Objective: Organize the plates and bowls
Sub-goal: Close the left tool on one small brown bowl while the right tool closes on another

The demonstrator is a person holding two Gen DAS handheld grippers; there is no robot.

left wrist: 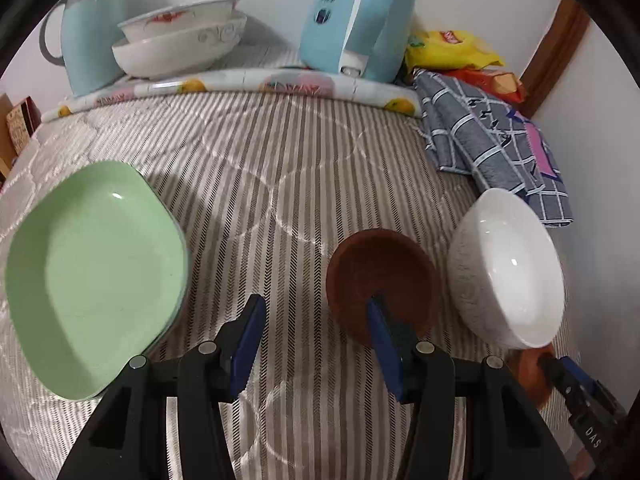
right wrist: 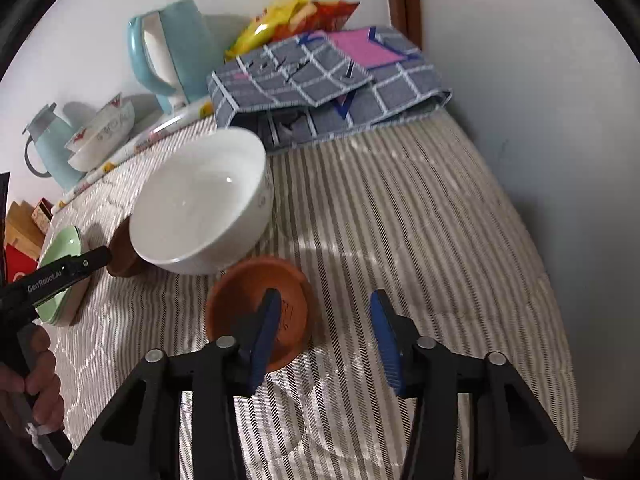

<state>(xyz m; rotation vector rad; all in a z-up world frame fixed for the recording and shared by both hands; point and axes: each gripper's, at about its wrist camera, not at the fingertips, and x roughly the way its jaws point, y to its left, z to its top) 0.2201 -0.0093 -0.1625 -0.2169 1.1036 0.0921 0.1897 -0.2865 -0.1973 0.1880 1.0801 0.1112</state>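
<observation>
Left claw point(left wrist: 315, 302): released, nothing held. Its right finger hangs over the near side of the dark brown bowl point(left wrist: 380, 264), its left finger over bare striped cloth point(left wrist: 280, 160). So the bowl's near-left rim sits between the jaws. We read this as a rim pinch being lined up: one finger inside, one outside. No pad presses yet.

Right claw point(right wrist: 325, 294): also unclenched, empty. Its left finger stands over the inside of the terracotta dish point(right wrist: 248, 292), its right finger outside over the cloth, with the dish's right rim between them. Same straddle, same likely purpose. We can't tell whether the inner pad touches the clay.

Both claws point steeply down at the surface, which suits taking thin rims from above.

Just beyond the right claw, up and to its left, is the white bowl point(right wrist: 200, 200), close against the brown bowl. Whether they lean on each other we cannot tell. Small dishes seem to go first, perhaps to nest in it.

Left of the left claw, beside its outer arm: green plates point(left wrist: 92, 276), stacked, like with like.

Far ahead of both claws, by the wall: two patterned bowls point(left wrist: 180, 40) already nested on a floral mat, a blue flask point(left wrist: 92, 36), a blue kettle point(left wrist: 356, 16), a checked cloth point(left wrist: 488, 136), and snack bags point(left wrist: 452, 44).
</observation>
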